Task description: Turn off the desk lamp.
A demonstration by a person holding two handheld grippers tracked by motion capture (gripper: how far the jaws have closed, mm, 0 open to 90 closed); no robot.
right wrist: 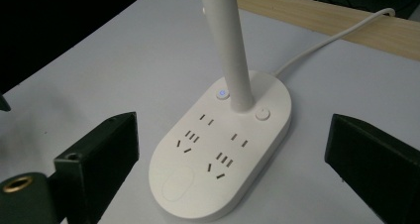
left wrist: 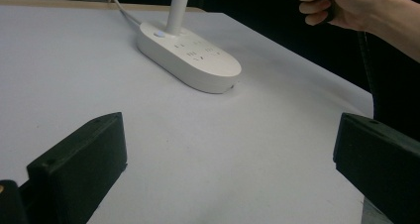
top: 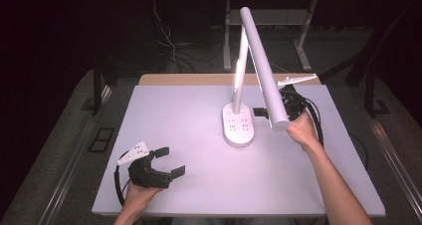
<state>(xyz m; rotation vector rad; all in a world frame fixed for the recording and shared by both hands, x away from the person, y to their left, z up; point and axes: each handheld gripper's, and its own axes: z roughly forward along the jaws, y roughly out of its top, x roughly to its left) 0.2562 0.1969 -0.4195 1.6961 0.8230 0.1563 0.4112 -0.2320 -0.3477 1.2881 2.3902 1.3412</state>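
Near the front left corner of the pale grey rectangular table (top: pixel 189 135), the left gripper (top: pixel 166 161) was held low over the surface in the person's left hand (top: pixel 137 195), its black jaws spread wide with nothing between them. In the left gripper view, bare table was seen between those jaws, with the lamp base well ahead of them.

Towards the middle of the table, nearer the back edge, the white oval lamp base with plug sockets moulded into its top (top: pixel 238 127) was seen standing flat on the surface. A small blue-lit button (right wrist: pixel 222 93) and a plain round button (right wrist: pixel 262 114) were seen on it beside the white upright stem (top: pixel 240 70). A white cable (right wrist: pixel 322 43) was led off from the base towards the back edge. The long white tubular lamp head (top: pixel 263 65) was slanted down to the right.

Towards the right edge, the right gripper (top: pixel 291 105) was held in the right hand (top: pixel 303 130) just beside the base, partly hidden by the lamp head. In the right gripper view its jaws were seen wide apart, with the base lying between them, untouched
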